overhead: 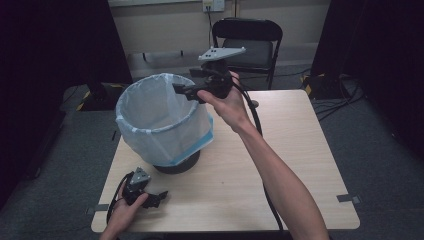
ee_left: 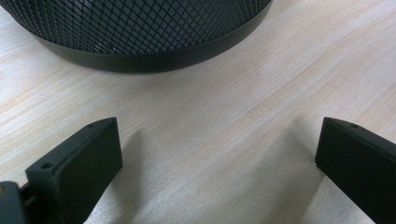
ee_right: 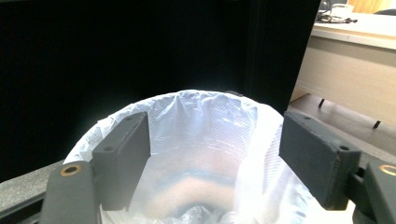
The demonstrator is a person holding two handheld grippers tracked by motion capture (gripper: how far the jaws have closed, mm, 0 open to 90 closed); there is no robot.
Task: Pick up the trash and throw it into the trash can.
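High view: right gripper open and empty at the rim of the white bag lining the bin, far left on counter; left gripper open, resting near. Likely tidying the liner; next, pinching the rim.

Worktop: pale wood-grain square, standing on grey floor. Wastebasket: black mesh, sitting directly on the worktop's left half, wearing a white bag liner folded over its rim. Left gripper: resting on the worktop just before the wastebasket, near the front-left corner, fingers spreading wide.
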